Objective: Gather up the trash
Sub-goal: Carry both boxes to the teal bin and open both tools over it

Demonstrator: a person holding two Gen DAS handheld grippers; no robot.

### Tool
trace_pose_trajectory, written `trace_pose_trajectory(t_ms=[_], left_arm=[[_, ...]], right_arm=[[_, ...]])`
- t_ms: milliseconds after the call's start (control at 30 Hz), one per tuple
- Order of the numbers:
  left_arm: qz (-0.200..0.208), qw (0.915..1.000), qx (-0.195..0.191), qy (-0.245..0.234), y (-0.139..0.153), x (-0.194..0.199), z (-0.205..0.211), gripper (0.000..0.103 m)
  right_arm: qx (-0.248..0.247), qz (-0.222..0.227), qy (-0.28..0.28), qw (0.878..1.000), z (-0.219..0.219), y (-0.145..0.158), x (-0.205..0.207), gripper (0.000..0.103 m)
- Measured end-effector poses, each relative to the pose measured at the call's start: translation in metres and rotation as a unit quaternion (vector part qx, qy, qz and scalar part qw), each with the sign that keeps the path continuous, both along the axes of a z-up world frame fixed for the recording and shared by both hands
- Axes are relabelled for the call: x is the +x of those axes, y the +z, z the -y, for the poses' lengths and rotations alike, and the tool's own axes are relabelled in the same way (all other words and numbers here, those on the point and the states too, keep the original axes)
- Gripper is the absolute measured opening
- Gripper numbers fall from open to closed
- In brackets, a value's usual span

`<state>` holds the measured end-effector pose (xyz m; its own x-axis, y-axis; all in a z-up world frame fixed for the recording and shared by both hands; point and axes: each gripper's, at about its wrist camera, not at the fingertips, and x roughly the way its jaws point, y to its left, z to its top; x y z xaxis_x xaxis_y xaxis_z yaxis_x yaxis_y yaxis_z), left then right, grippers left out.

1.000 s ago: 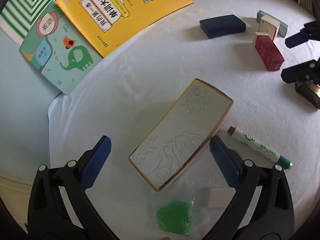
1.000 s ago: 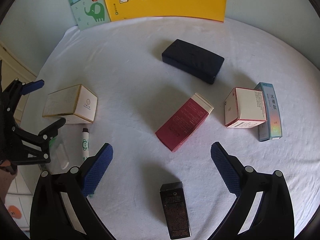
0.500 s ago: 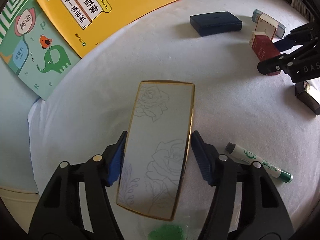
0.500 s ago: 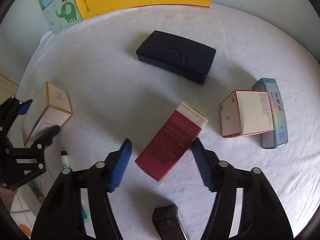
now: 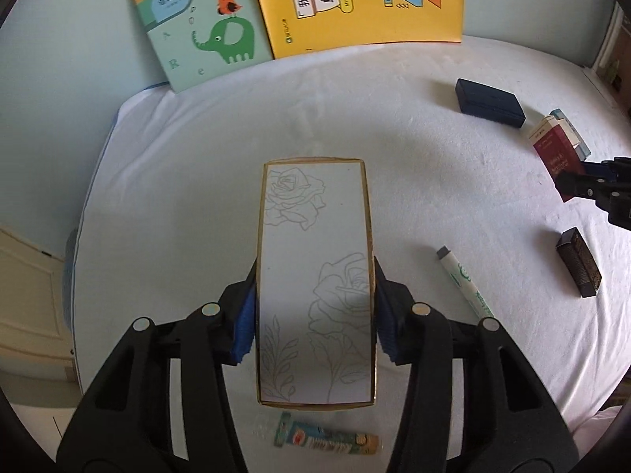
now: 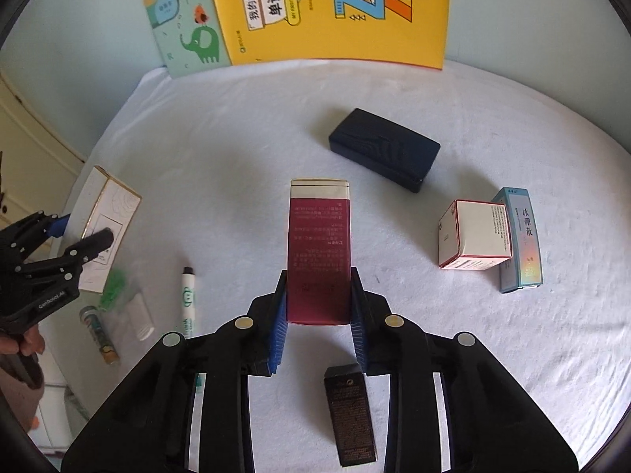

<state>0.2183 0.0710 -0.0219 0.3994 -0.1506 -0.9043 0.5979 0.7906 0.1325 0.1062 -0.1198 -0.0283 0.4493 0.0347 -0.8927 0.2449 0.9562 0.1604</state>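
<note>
**Both grippers clamped on cartons above the white-covered table**

Left gripper [image 5: 313, 315]: the jaws are closing, and the blue pads press both long sides of the white rose-print carton [image 5: 315, 276], a gold-edged box. The carton lies lengthwise between the fingers, its far end pointing toward the books. In the right wrist view this carton appears at the left edge, raised off the cloth and tilted in the gripper.

Right gripper [image 6: 317, 311]: the jaws are closing, and the pads bear on both sides of the dark red carton [image 6: 318, 252]. Its cream-coloured end points away from the camera.

Items lying on the white tablecloth [image 6: 244, 149]:
- black carton [image 6: 350, 414], just below the right gripper;
- green-and-white marker [image 6: 188, 299], between the two grippers;
- small printed tube [image 5: 327, 437], beneath the held white carton;
- navy case [image 6: 384, 149], beyond the red carton;
- red-edged white box [image 6: 475, 234], touching a pale blue box [image 6: 520, 238], at the right.

A yellow book [image 6: 331, 8] and a green elephant book [image 6: 185, 27] lean against the wall at the far edge.
</note>
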Motion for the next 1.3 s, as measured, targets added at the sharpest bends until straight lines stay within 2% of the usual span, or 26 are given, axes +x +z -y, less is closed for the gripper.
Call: trace_pose_trajectory(t_ms=[167,400,533,667,800,933,1133,1300], left_arm=[[0.007,0.9987,-0.006,0.050,0.015,-0.034,-0.021,0.047],[0.018,0.9926,-0.012,0.120,0.029,-0.084,-0.056,0.047],[0.023,0.9858,-0.011,0.166,0.033,-0.113,-0.084,0.047],[0.026,0.9741,-0.008,0.224,0.034,-0.144,-0.120,0.047],[0.022,0.9567,-0.002,0.290,0.031,-0.178,-0.163,0.047],[0.016,0.9339,0.005,0.357,0.028,-0.219,-0.209,0.047],[0.003,0.8948,0.009,0.446,0.018,-0.276,-0.269,0.047],[-0.008,0.8613,-0.004,0.508,0.009,-0.313,-0.315,0.047]], right_arm=[[0.009,0.032,0.040,0.999,-0.019,0.016,-0.020,0.029],[0.019,0.052,0.117,0.992,-0.059,0.028,-0.041,0.029],[0.028,0.057,0.173,0.983,-0.091,0.034,-0.048,0.029],[0.034,0.060,0.241,0.968,-0.133,0.039,-0.052,0.029],[0.042,0.057,0.314,0.947,-0.182,0.041,-0.058,0.029],[0.051,0.052,0.386,0.920,-0.235,0.042,-0.066,0.029],[0.058,0.045,0.489,0.869,-0.320,0.046,-0.085,0.029],[0.059,0.037,0.559,0.826,-0.389,0.047,-0.101,0.029]])
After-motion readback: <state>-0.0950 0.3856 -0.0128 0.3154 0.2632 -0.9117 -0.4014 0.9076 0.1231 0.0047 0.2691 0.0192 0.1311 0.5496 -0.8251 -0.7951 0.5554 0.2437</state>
